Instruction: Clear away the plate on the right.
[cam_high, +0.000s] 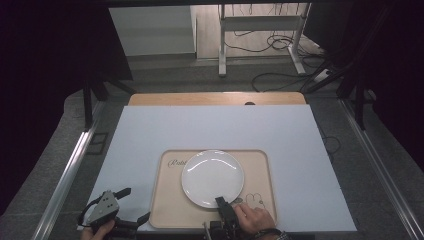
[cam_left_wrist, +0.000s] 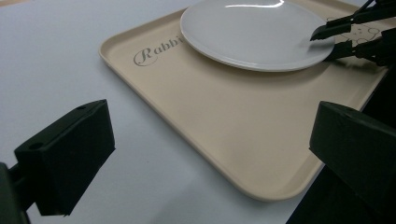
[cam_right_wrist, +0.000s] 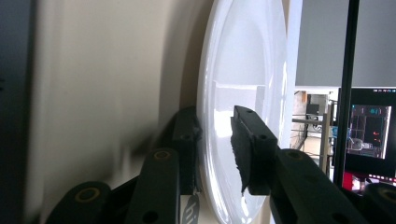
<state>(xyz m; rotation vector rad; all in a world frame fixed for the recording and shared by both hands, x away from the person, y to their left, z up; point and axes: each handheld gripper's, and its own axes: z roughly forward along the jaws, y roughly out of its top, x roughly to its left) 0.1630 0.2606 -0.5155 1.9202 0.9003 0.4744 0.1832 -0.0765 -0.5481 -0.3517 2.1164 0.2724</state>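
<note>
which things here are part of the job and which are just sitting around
In play:
- white plate, its rim between the jaws of the right hand-held gripper
- beige tray under the plate

Idle:
- left hand-held gripper, open, off the tray's left corner
- white table cover
- floor cables

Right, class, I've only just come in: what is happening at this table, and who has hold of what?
A person works with a gripper in each hand. The right gripper has its jaws set either side of the near rim of a white plate, one above and one below, with a gap still showing, so it isn't clamped yet. The plate lies on a beige tray on a white table. The left gripper is open, holding nothing, beside the tray's near left corner.
</note>
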